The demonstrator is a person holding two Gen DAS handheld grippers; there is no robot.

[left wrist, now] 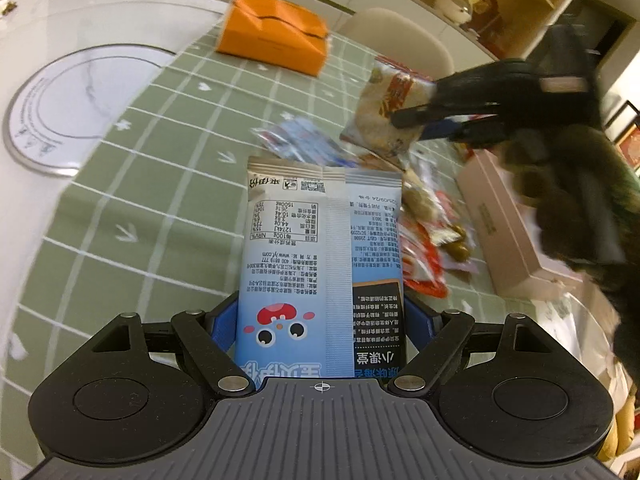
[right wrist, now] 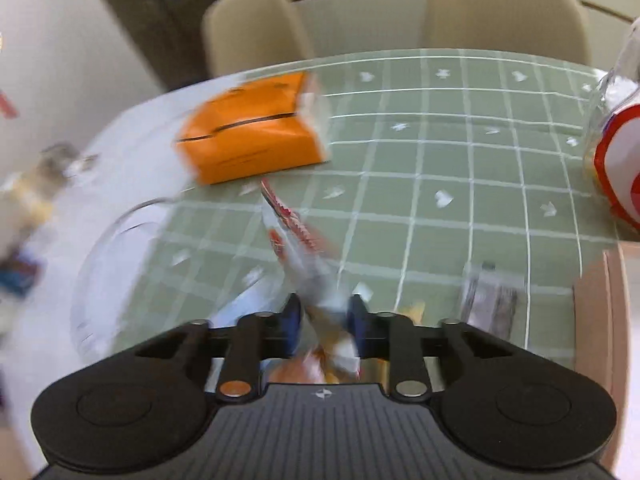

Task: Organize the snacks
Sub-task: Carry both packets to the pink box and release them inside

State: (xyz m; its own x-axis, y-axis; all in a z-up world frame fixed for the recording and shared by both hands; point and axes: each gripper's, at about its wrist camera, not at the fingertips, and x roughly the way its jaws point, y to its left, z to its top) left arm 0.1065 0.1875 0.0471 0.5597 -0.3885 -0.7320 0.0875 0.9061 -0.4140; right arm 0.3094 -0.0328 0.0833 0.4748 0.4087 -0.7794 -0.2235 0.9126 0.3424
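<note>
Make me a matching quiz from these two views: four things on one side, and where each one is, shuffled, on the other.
1. blue packet
2. red-and-white packet
3. orange box
4. pink box

A. far end of the green cloth
B. in the right gripper
C. in the left gripper
D. right edge of the cloth, beside loose snacks

Pairs: 1-C, 2-B, 3-A, 4-D

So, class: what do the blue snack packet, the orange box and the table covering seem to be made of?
Blue snack packet: probably glossy plastic film, with a flat crimped seal band.
Orange box: likely matte card, with sharp folded edges.
Table covering: seemingly soft green cloth or vinyl with a printed grid.
</note>
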